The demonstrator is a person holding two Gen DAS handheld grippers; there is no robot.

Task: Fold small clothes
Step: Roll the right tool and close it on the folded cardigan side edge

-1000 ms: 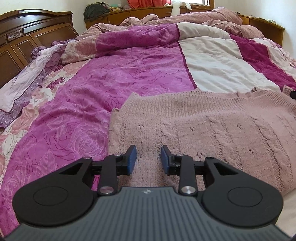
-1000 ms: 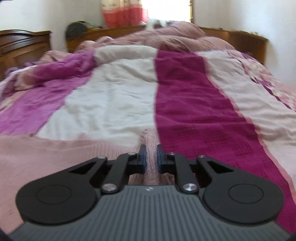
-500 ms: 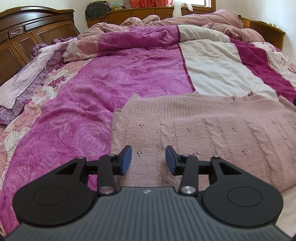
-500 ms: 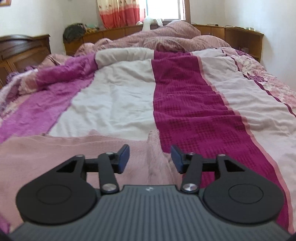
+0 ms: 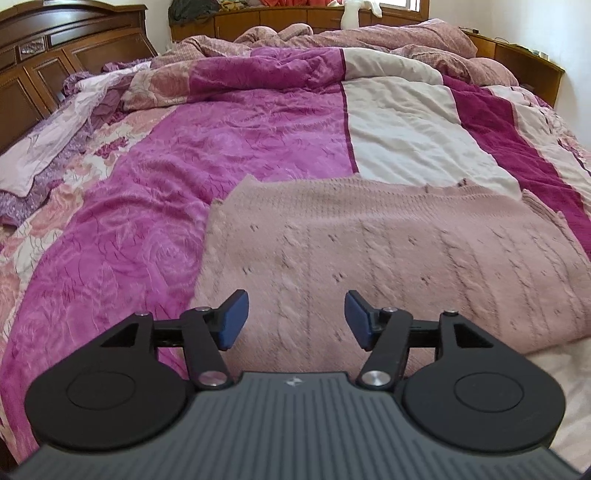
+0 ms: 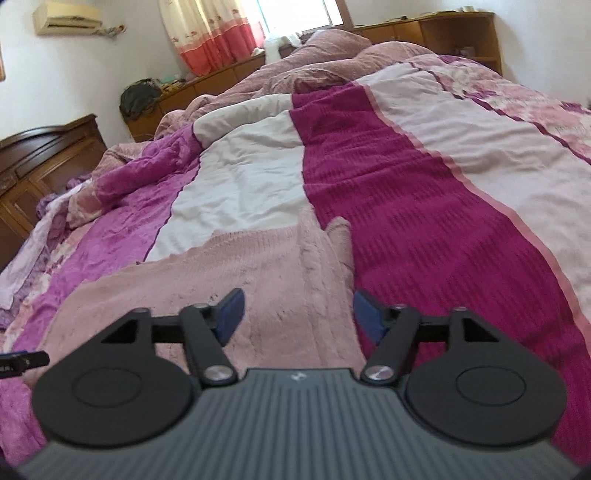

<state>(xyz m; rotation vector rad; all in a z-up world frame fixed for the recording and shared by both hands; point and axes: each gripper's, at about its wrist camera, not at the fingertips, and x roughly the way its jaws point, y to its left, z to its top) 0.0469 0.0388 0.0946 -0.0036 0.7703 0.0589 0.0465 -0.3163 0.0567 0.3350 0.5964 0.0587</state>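
1. On the bed, sweater spread flat, near edge just under both tongs.
2. Left tongs and right tongs opening, empty.
3. Could snag loose knit, or pinch the quilt too.

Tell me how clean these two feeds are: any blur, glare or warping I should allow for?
Left wrist view: fairly sharp, even daylight, the sweater knit is readable; fisheye bows the headboard. Right wrist view: softer, with motion blur on the sweater; the window is blown out, and the whole frame is tilted. No hard shadows or glare on the bed in either.
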